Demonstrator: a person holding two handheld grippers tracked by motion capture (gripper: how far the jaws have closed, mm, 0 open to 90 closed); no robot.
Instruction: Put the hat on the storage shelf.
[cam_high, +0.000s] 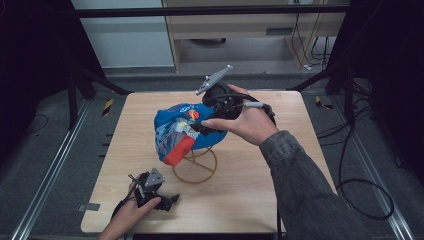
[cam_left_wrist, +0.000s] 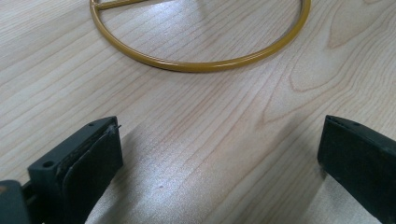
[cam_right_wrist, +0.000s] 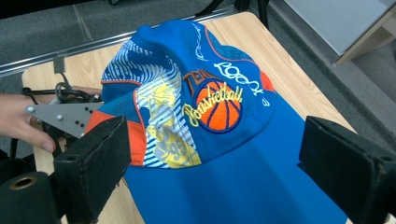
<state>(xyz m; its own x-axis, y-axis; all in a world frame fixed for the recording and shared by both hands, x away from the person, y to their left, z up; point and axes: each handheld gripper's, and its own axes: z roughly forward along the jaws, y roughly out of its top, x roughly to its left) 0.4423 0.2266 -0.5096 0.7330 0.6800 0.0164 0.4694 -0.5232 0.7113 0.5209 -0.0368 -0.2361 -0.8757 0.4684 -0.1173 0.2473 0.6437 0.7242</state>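
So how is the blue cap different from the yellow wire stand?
The cap is soft blue cloth with a basketball patch; the stand is thin yellow wire. The cap sits up on top; the stand's ring rests flat on the table. The cap hides the stand's top. Both are rounded.

Right gripper (cam_right_wrist: 212, 172): jaws rise from the lower corners of the frame, standing wide apart, nothing pinched. Blue basketball cap (cam_right_wrist: 205, 107) fills the centre between them, orange ball emblem facing up. At left edge: a hand (cam_right_wrist: 18, 123) and the other gripper's grey plate (cam_right_wrist: 63, 116). Wooden table (cam_right_wrist: 275, 60) at upper right.
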